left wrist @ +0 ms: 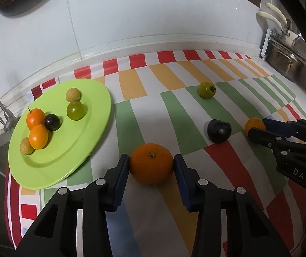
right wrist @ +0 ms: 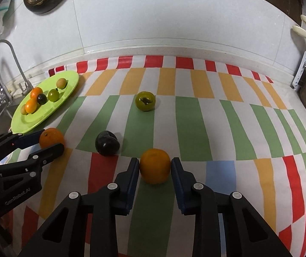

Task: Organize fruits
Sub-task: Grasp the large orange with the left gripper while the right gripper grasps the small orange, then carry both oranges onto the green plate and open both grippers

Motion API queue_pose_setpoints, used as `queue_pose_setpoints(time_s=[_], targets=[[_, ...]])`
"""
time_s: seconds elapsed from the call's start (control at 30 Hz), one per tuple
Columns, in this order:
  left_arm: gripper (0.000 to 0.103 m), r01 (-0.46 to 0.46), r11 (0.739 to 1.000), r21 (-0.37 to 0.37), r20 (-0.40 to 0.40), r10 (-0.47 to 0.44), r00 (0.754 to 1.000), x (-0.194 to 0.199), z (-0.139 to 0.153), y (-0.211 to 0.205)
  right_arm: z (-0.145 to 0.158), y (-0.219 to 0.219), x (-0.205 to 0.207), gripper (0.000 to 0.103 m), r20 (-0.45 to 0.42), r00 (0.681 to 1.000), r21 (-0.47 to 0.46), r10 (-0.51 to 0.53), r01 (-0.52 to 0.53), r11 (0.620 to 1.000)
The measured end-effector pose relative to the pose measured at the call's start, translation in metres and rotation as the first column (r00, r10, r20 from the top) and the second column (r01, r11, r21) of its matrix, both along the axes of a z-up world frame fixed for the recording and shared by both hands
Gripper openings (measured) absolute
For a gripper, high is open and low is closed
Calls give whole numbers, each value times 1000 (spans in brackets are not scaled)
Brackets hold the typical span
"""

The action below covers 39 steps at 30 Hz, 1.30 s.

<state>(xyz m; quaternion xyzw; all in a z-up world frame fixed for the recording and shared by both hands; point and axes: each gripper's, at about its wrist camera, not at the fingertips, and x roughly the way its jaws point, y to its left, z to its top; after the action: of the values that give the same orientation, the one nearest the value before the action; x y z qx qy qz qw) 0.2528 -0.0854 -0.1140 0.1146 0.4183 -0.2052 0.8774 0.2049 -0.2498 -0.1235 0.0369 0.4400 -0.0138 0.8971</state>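
We are gripping 2 oranges on the striped cloth [right wrist: 195, 128]: the left gripper [left wrist: 152, 165] is clamping the larger orange [left wrist: 151, 163], the right gripper [right wrist: 155, 166] the smaller orange [right wrist: 155, 165]. The green plate [left wrist: 93, 132] is lying to our left, nearer the left gripper.

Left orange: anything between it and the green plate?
Nothing visible. The left tool is shut on the orange, which sits just off the plate's near rim with only bare cloth between. The plum and green tomato lie on the other side.
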Motion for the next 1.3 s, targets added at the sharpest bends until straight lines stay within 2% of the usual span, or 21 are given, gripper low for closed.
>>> queue_pose_setpoints(time_s=[0.17, 0.57, 0.97, 1.3], targets=[[42, 3, 1000, -16, 22, -3, 1000, -6, 11, 3, 6, 4, -4, 32, 16, 1000, 2, 16, -16, 1000], [42, -24, 998, -58, 90, 29, 995, -32, 45, 20, 45, 22, -26, 32, 118, 991, 4, 64, -65, 998], [42, -73, 994, -87, 164, 87, 983, -54, 75, 43, 81, 45, -49, 32, 224, 967, -10, 118, -119, 993], [42, -107, 990, -92, 200, 124, 972, -55, 88, 65, 104, 69, -46, 32, 285, 943, -7, 174, -179, 984]])
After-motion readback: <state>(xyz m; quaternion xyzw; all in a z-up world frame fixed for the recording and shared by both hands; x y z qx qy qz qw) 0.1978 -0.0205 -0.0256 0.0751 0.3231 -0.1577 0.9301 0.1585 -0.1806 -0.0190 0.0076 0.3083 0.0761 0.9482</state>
